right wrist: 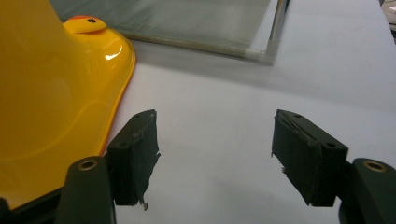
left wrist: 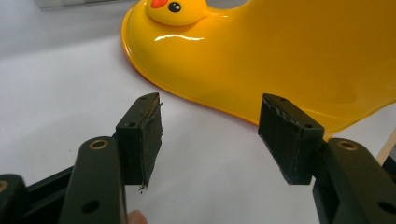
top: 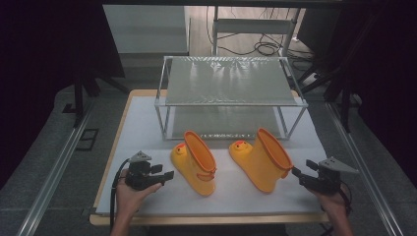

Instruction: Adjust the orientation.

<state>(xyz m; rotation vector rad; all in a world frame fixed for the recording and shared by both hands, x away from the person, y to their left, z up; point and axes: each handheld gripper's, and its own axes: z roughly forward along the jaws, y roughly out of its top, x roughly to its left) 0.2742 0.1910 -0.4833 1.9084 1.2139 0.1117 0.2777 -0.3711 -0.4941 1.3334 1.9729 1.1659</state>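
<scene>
Nearest the high camera, at the desk's near edge, two hand-held grippers are seen. The left gripper (top: 167, 173) is held near the near left corner, its jaws released with nothing between them; in the left gripper view its pads (left wrist: 144, 135) stand apart over bare white cover, just short of the left boot's sole. The right gripper (top: 296, 172) is held near the near right corner, its jaws likewise spread wide and empty, with its pads (right wrist: 135, 154) apart beside the right boot's shaft.

Two yellow duck-faced rubber boots are stood upright on their soles between the grippers, in the near half of the desk. The left boot (top: 193, 164) and the right boot (top: 260, 160) are each laid with the long axis of the foot running diagonally: the toes, bearing the duck faces, are pointed toward the far left, and the heels toward the near right. The orange-rimmed shaft openings are tilted toward the near right.

The desk (top: 147, 128) is covered in white sheet with a wooden rim. A two-tier metal-framed shelf (top: 231, 81) is set toward its far edge, just behind the boots. Dark surroundings, grey floor and loose cables are seen beyond.
</scene>
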